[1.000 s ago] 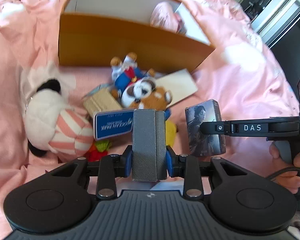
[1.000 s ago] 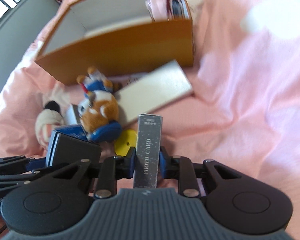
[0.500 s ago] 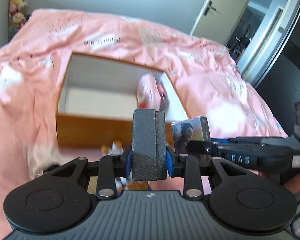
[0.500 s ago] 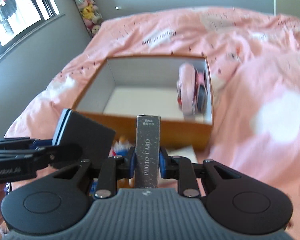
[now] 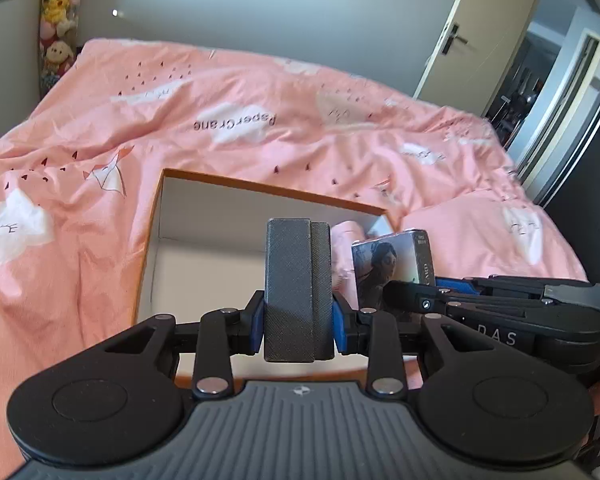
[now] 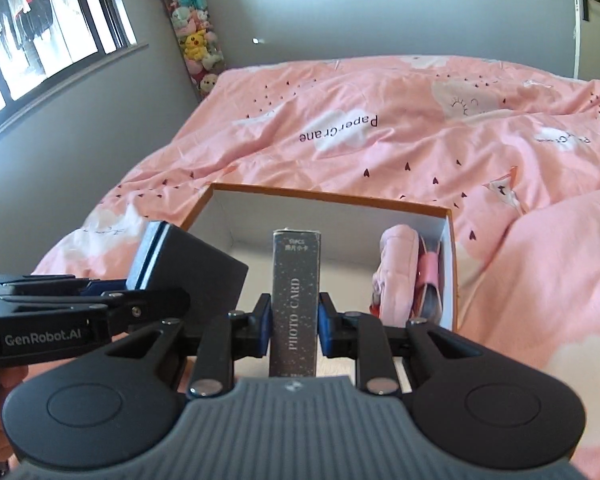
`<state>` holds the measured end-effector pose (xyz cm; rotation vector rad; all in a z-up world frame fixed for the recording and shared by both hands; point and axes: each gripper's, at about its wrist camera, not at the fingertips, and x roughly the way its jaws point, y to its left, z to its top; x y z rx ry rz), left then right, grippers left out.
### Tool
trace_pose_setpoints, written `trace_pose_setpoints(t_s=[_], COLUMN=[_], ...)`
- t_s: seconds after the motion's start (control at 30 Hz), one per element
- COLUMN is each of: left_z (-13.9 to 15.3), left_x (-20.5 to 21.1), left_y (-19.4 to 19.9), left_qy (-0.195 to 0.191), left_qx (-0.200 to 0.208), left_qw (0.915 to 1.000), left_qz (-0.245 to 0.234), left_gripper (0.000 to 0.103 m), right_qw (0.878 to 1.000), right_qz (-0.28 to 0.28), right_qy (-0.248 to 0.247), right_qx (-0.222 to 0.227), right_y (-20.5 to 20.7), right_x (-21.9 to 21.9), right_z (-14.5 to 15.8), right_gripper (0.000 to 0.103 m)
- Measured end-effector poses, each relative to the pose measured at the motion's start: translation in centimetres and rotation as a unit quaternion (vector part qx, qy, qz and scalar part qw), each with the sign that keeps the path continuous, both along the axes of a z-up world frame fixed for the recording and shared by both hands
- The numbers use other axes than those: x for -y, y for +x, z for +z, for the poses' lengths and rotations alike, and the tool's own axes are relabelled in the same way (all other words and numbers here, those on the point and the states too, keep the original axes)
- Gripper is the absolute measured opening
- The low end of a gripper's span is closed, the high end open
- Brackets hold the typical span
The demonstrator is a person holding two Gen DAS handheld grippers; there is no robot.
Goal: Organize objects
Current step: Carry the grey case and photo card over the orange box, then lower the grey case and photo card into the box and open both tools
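Note:
My left gripper [image 5: 299,316] is shut on a dark grey textured box [image 5: 296,280], held upright over the near edge of the open orange box [image 5: 260,190]. My right gripper [image 6: 295,320] is shut on a photo card box [image 6: 296,292], upright beside it over the same orange box [image 6: 332,196]. The photo card box also shows in the left wrist view [image 5: 392,268], and the grey box in the right wrist view [image 6: 192,268]. A pink plush item [image 6: 400,272] lies against the orange box's right wall.
The orange box sits on a pink duvet [image 5: 240,120] covering the bed. Its white floor [image 5: 208,276] is bare on the left. A column of plush toys [image 6: 196,40] stands in the far corner. A door [image 5: 452,36] is at the back right.
Both grippers have risen with their boxes from the toy pile in front of the orange box and now hold them over it. The toys have dropped out of view.

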<state>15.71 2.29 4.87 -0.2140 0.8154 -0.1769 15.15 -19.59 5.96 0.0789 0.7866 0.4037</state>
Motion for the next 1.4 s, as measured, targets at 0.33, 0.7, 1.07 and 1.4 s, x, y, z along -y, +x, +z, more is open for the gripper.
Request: trace_pose_setpoints(t_s=[0.33, 0.7, 1.07, 1.4], left_z=[-4.1, -7.3, -9.3, -10.5], left_x=[0.3, 1.1, 1.1, 1.3], left_y=[6.6, 11.2, 13.7, 14.1], left_qy=[0.029, 0.055, 0.046, 0.026], left_qx=[-0.039, -0.059, -0.110, -0.142], left_qw=[0.9987, 0.9962, 0.9923, 0.9891], left_qz=[-0.018, -0.031, -0.035, -0.032], left_gripper=[0.037, 0.037, 0.037, 0.037], right_qw=[0.997, 0.994, 0.991, 0.993], right_qz=[0.002, -0.009, -0.018, 0.016], right_qy=[-0.059, -0.073, -0.101, -0.092], right_qx=[-0.045, -0.083, -0.089, -0.073], right_y=[7.2, 12.9, 14.6, 13.6], right_x=[-2.3, -2.1, -2.3, -1.3], right_z=[-6.2, -10.1, -11.5, -9.5], right_gripper=[0.024, 0.024, 0.023, 0.026])
